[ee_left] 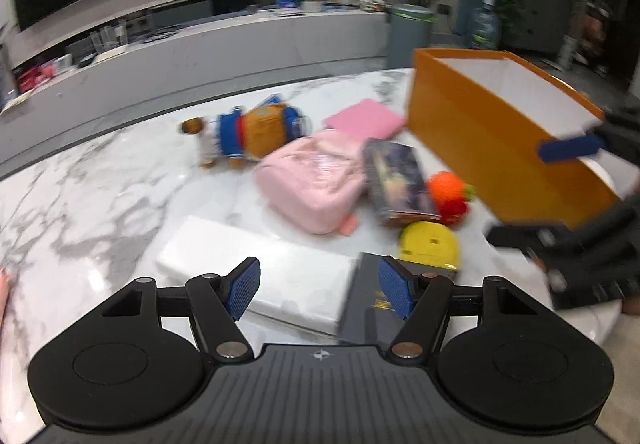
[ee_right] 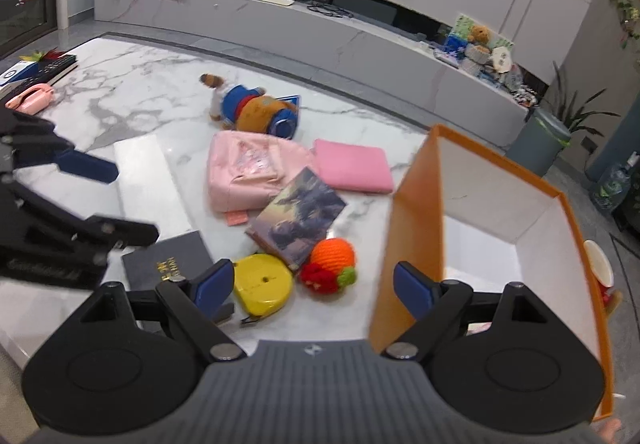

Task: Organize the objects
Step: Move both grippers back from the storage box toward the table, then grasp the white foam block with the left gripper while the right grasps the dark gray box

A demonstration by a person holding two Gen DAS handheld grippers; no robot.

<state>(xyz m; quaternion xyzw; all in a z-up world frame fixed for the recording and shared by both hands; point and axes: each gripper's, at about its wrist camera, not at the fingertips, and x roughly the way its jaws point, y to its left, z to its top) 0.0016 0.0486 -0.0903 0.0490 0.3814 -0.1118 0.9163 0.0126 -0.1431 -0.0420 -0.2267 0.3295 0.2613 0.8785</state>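
While both my left gripper [ee_left: 319,288] and right gripper [ee_right: 314,286] have wide, empty fingers, the dark book [ee_left: 368,300] at 12 o'clock on the table [ee_left: 100,195] might slide if I nudge it.

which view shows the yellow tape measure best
The right wrist view: the yellow tape measure lies sharp and almost whole beside the dark book, with only its left edge behind a blue finger pad. In the left wrist view it is blurred, farther off, and its lower edge is cut by the book.
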